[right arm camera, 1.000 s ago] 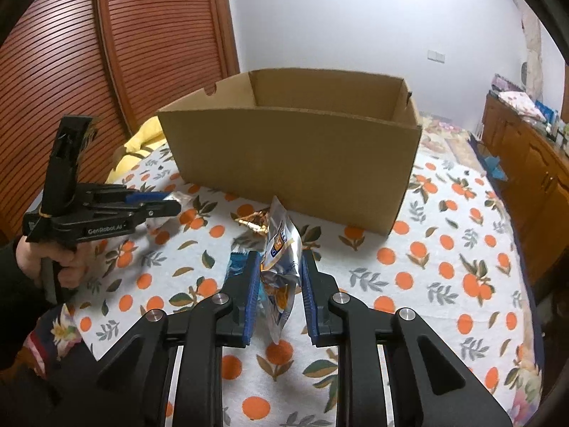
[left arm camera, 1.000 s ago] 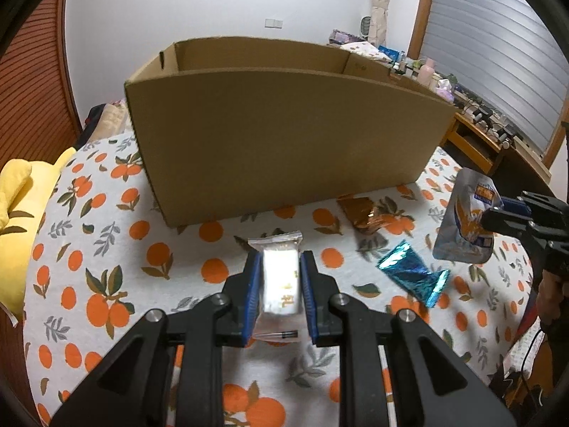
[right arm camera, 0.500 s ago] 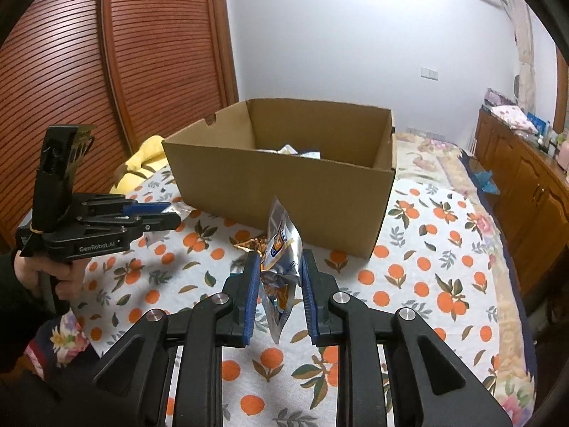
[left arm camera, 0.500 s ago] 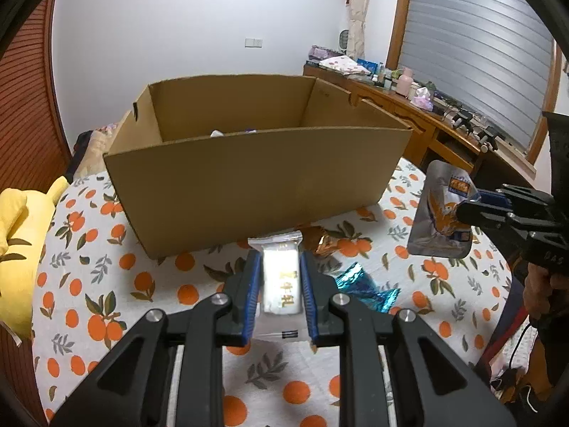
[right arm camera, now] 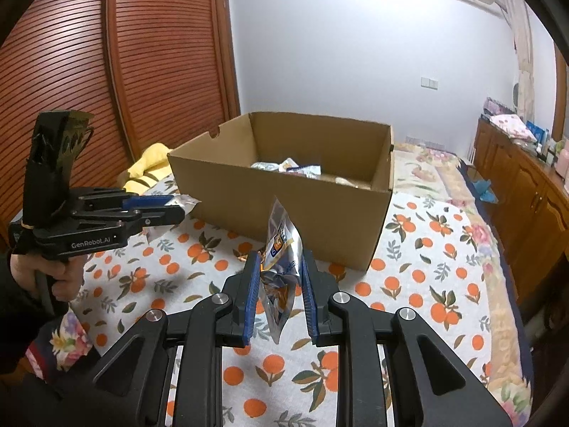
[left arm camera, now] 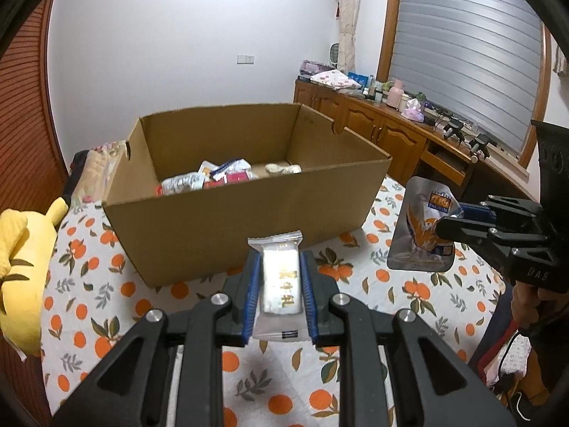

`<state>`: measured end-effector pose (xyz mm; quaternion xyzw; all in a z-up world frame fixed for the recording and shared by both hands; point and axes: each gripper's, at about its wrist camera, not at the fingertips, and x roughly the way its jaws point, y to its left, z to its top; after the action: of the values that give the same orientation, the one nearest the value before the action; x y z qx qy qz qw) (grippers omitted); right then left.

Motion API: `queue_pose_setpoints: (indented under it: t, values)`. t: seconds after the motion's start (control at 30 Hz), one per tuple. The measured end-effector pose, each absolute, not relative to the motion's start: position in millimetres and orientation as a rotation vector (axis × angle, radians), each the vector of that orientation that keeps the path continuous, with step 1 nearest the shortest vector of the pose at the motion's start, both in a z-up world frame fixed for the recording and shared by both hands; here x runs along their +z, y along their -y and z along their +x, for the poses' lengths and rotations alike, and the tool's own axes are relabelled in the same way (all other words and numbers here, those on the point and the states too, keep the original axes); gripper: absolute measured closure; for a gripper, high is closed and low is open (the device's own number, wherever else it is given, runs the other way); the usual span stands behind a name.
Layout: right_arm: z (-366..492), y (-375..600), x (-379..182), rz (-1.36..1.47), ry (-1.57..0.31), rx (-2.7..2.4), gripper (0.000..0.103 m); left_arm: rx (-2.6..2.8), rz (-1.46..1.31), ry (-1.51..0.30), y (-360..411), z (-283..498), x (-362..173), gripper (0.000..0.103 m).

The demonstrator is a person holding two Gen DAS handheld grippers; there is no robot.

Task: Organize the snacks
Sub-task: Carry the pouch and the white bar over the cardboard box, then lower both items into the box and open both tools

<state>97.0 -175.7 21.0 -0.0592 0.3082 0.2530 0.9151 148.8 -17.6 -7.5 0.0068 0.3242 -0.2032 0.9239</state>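
Two black hand-held grippers with blue pads, each carried by one of the person's hands. The left gripper (left arm camera: pixel 278 286) fills the lower centre of its own view, pointing forward and downward, its jaws clamped together on a small item. From the other view it sits at the left edge, level, gripped from below by the left hand (right arm camera: pixel 53 277) in a dark sleeve. The right gripper (right arm camera: pixel 278 290) is likewise angled downward, jaws pinched closed on an item; the right hand (left arm camera: pixel 530 302) shows at the right edge.
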Motion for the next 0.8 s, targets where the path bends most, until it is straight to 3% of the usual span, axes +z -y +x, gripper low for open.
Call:
queue_pose_setpoints:
  t: [0.8]
  values:
    - [164.3,161.3,75.7,-0.131,-0.513,0.554,0.083,-0.374,0.013,-0.607,2.8,233.8,34.3,0.083]
